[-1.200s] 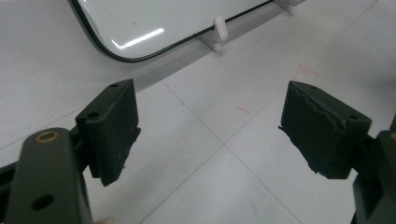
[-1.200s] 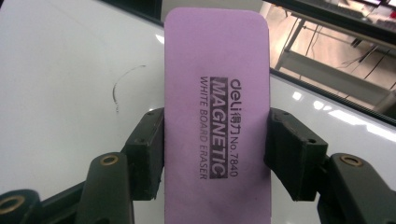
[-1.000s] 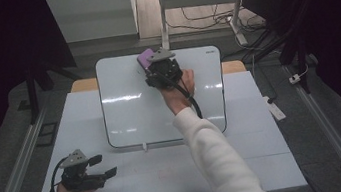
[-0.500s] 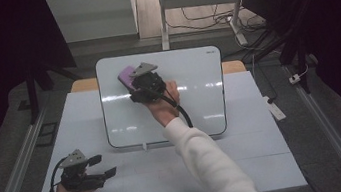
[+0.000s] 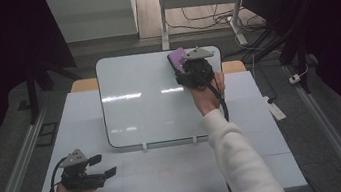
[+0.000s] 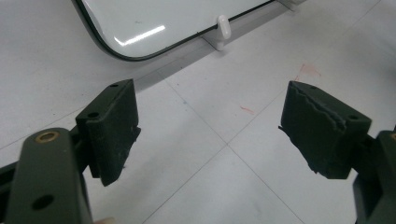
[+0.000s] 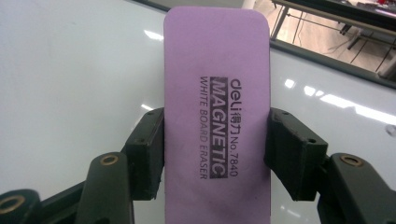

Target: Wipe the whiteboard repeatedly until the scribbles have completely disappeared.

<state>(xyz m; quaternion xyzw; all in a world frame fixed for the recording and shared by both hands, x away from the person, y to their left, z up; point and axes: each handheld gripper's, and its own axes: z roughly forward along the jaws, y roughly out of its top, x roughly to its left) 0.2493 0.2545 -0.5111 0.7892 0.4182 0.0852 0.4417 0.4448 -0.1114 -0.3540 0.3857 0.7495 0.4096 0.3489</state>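
Eraser [image 7: 216,112] — purple, magnetic, probably light and slightly soft — sat clamped by its long edges in the right tool [image 7: 215,154] over the whiteboard's [image 5: 144,104] far right; left tool [image 6: 210,135] gaped empty above the table [image 6: 224,186].

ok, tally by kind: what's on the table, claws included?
whiteboard: 1
purple eraser: 1, clamped in the right claw
claws: 2, counting the open left claw
total: 4

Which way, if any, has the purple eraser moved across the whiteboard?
Yes: the purple rectangular foam eraser swept right, from the glossy white whiteboard's upper left-centre to its top right corner.
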